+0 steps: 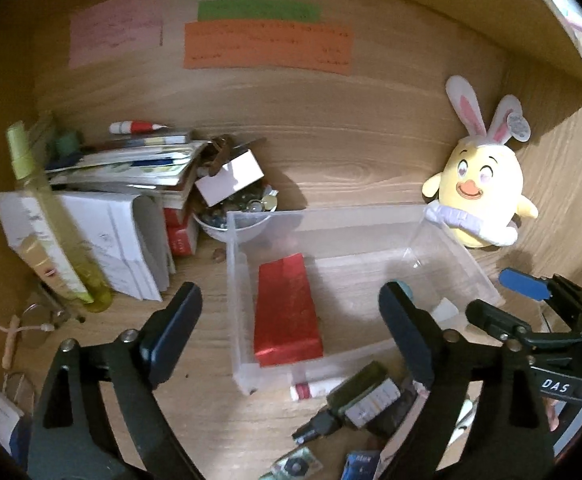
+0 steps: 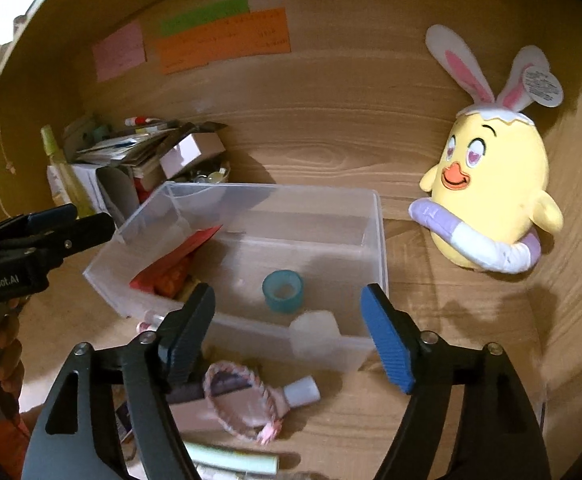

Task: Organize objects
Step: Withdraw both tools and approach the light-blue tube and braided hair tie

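Two tongs are yours here, the left tongs (image 1: 291,316) and the right tongs (image 2: 289,332), both spread wide and empty; the left reads "GenRobot.AI", the right "DAS". One clear plastic bin (image 2: 379,248) sits on the wood-grain surface (image 2: 431,408), holding one glossy red pouch (image 1: 287,312) and one teal tape ring (image 2: 283,291). One plush yellow chick (image 2: 495,196) stands right of it.

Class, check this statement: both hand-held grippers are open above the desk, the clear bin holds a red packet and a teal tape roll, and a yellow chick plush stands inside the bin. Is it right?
One detail is wrong. The yellow chick plush stands outside the clear bin, on the desk beyond its far right corner, as the right wrist view shows. The rest holds: the red packet and teal tape roll lie inside, and the left hand-held gripper and right hand-held gripper are open.
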Tool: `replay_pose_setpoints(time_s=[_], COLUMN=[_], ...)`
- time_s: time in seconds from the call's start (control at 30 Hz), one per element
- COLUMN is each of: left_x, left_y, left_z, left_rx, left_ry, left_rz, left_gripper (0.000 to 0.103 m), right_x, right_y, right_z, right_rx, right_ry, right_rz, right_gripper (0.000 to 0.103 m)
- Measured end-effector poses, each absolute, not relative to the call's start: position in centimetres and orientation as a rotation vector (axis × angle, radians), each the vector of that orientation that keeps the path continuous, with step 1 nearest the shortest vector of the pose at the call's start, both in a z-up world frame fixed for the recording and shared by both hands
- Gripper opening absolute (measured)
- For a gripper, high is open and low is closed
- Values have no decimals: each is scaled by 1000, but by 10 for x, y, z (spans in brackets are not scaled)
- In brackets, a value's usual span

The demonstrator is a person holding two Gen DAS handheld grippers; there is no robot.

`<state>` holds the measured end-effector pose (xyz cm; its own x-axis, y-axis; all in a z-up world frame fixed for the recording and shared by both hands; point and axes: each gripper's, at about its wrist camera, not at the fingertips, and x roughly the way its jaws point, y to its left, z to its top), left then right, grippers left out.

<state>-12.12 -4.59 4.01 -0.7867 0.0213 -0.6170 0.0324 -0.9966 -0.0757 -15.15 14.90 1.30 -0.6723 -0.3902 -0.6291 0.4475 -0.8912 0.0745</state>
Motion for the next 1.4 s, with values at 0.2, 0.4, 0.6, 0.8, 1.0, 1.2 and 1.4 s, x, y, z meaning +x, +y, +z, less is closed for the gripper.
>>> replay_pose_setpoints(time_s=[0.2, 0.4, 0.6, 0.8, 1.0, 1.2, 1.4], left_x=[-97, -77, -57, -43, -33, -21, -19], left_y=[-52, -59, -66, -61, -57, -56, -64], left_z=[34, 13, -10, -33, -51, -61, -69], left_rx=[1036, 1099, 1186, 1273, 1341, 1359, 1383], left_ry=[119, 93, 143, 107, 110, 94, 121], left_rz=[-2930, -2859, -2812, -2776, -2762, -2768, -2748], left_gripper=[97, 97, 97, 97, 97, 97, 86], right_x=[-133, -120, -104, -97, -93, -97, -108], right_y=[162, 173, 179, 176, 168, 163, 151], right_z=[10, -3, -22, -40, -61, -61, -61], right_rx=[936, 991, 1050, 1108, 1178, 1173, 1186], right_ry=[58, 23, 14, 13, 16, 45, 64], right_rz=[-2506, -2487, -2475, -2444, -2402, -2417, -2401], right_gripper=[78, 78, 78, 78, 78, 78, 69])
